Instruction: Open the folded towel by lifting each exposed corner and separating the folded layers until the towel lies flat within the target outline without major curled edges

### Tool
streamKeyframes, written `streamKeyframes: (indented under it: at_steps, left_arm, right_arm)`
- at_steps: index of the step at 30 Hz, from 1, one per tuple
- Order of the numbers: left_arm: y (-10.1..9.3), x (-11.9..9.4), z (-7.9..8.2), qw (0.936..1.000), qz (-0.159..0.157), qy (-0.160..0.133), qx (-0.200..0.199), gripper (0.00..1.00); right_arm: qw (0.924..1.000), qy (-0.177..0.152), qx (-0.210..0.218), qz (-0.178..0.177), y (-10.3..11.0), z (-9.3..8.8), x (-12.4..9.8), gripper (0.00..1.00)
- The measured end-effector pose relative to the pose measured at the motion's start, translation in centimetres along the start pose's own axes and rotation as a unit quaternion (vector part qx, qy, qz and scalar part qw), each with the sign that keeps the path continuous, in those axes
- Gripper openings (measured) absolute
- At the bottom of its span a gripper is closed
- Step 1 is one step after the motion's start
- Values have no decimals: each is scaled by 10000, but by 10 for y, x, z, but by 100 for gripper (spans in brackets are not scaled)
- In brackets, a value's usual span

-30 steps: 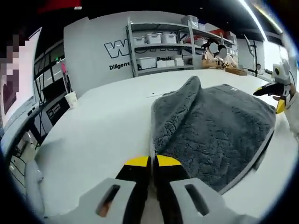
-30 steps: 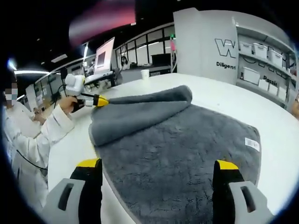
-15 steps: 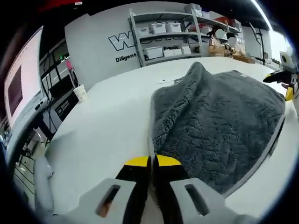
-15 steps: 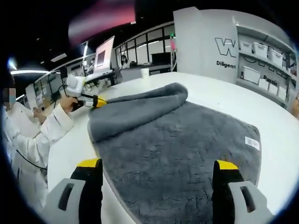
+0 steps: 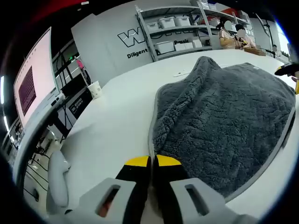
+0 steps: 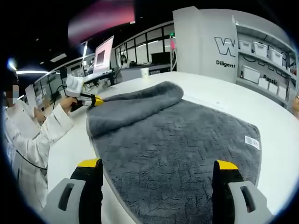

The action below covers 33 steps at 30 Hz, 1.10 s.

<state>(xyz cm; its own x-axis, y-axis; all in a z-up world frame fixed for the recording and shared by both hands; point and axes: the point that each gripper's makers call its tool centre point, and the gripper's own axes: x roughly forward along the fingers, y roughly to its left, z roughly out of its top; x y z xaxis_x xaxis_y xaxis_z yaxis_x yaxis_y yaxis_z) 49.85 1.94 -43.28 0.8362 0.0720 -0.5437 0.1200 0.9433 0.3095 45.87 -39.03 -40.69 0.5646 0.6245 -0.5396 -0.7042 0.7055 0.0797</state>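
towel (image 6: pixel 177 149): 1 | hand-held grippers: 2 | paper cup (image 5: pixel 96 88): 1 (white)

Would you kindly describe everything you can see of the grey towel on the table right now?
The grey towel is a plush, fluffy cloth with a pale stitched edge, lying on the white table. Most of it is spread flat, but one side is folded back over itself in a thick roll. The left gripper, jaws shut, pinches the towel's edge at that folded part. A small white label sits near one corner. The right gripper hangs open above it; whether it touches is unclear.
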Motion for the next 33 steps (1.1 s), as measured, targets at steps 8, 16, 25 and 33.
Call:
streamKeyframes:
  at_steps: [8,16,25,33]
  left_arm:
    - [10,-1,-4,9997,216,74,78,3]
    - [22,-4,-10,9988,453,170,24,3]
    - [32,-6,-14,9976,646,238,-58,4]
    - [43,-10,-12,9956,879,173,-276,19]
  right_arm:
    - [10000,9,7,-8,0,-1,0,97]
    - [10000,29,4,-6,1,-2,0,97]
    - [10000,61,4,-28,0,-2,-1,96]
    - [10000,71,-4,-19,0,-2,0,96]
